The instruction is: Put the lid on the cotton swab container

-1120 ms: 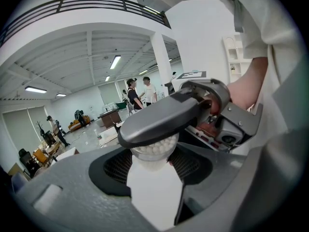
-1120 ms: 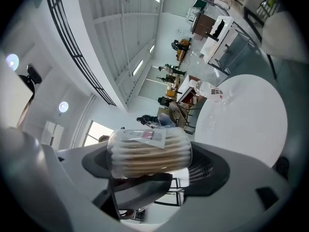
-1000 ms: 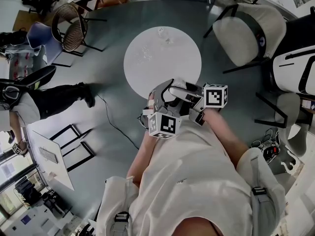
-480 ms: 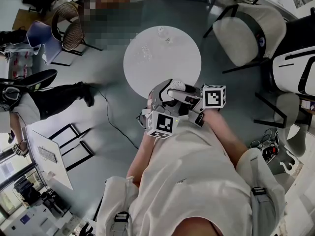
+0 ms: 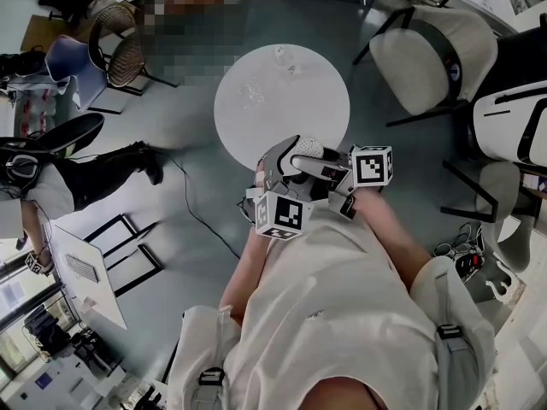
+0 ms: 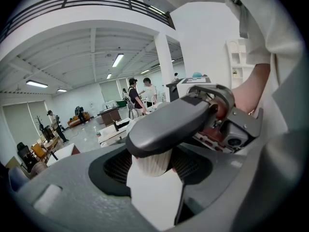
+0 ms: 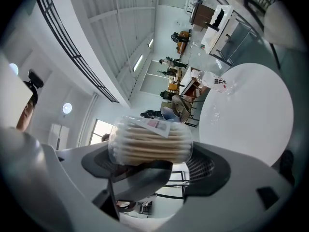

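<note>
I had the container (image 7: 150, 141) up in the air over the near edge of the table (image 5: 282, 114), lying on its side and packed with swabs. The right gripper (image 7: 152, 166) was pinching it across its clear wall. The left gripper (image 6: 153, 173) had its jaws set wide with the same container (image 6: 152, 161) between its pads, and I judged it was clamped on too, so both grippers held the one thing, crossed over each other.

By my reading the lid was not on yet. I saw no cap on the container in either gripper view, and the end that faced the head camera (image 5: 308, 149) looked like bare swab tips. Two small clear things (image 5: 279, 56) lay on the far side of the table; one may have been the lid, but I couldn't tell. So fetching the lid, lining it up and pressing it home all remained.

With both grippers busy, one had to let go first. Chairs (image 5: 432, 58) ringed the table and a person (image 5: 51, 173) sat off to the left, all well apart from my reach
</note>
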A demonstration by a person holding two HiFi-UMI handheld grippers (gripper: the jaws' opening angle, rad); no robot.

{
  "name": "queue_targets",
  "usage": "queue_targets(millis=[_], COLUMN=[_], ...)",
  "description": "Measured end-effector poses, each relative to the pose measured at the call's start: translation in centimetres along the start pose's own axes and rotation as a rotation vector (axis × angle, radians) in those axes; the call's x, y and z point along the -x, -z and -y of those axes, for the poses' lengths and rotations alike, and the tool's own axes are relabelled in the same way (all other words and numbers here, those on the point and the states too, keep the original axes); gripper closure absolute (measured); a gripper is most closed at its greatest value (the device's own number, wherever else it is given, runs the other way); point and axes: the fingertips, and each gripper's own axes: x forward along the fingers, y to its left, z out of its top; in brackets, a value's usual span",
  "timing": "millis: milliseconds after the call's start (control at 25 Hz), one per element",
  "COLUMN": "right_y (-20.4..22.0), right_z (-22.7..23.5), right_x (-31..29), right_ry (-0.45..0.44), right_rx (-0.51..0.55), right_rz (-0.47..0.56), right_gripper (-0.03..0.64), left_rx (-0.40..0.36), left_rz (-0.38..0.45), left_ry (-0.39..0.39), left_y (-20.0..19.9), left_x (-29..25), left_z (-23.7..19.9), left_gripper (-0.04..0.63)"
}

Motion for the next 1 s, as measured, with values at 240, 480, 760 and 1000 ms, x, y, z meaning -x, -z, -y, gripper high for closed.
queue_targets(millis=[240, 480, 760, 1000], right_y=[0.3, 0.4, 0.1, 0.9], right_z=[0.1, 1.0, 0.9, 1.1], right_x=[0.1, 0.0, -0.5, -1.2], right_ry=[0.013, 0.042, 0.02, 0.011], right_rx=[0.01, 0.008, -0.019, -0.025], right_rz=[-0.012, -0.019, -0.006, -0.035], right_gripper=[0.195, 0.196, 0.192, 0.192], left_rx=[-0.033, -0.006, 0.063, 0.135], left_rz=[-0.014, -0.018, -0.013, -0.018], left_ry=[-0.014, -0.013, -0.006, -0.022], left_y=[0.0, 0.5, 1.0, 2.3], left_x=[0.1, -0.1, -0.2, 0.4], left_z=[0.2, 0.0, -0.4, -1.2], left_gripper=[0.337, 0.337, 0.337, 0.337])
